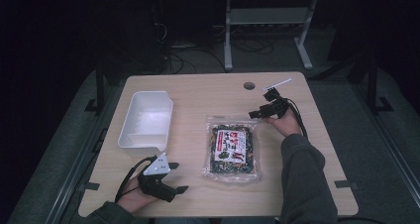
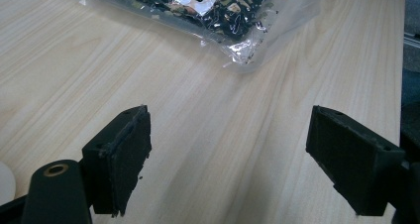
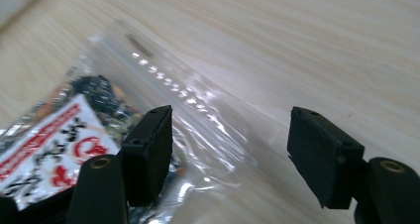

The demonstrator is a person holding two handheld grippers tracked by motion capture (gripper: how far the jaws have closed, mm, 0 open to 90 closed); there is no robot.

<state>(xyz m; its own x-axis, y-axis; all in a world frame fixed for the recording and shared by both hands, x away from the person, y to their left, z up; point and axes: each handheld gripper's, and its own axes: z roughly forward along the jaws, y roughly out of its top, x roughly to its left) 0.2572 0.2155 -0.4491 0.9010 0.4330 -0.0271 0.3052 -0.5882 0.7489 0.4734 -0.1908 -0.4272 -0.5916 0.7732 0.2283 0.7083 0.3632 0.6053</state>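
Bag [image 1: 232, 147] of dark dried food lies flat mid-table [image 1: 198, 92], right of white bin [image 1: 146, 120]. Right gripper [image 1: 258, 113] at bag's far right corner, jaws apart, clear bag edge [image 3: 198, 135] between them, not pinched. Left gripper [image 1: 178, 177] at near left table edge, jaws wide, holding nothing, bag corner [image 2: 247, 50] ahead.

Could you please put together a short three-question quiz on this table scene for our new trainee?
1. True or false: the white tub holds the snack bag.
2. Which gripper is nearer the bag: A the left gripper, B the right gripper?
3. What lies between the left gripper's fingers?

Key: 1 false, the bag lies flat on the table beside the tub. 2 B, at the bag's top corner. 3 Only bare tabletop.
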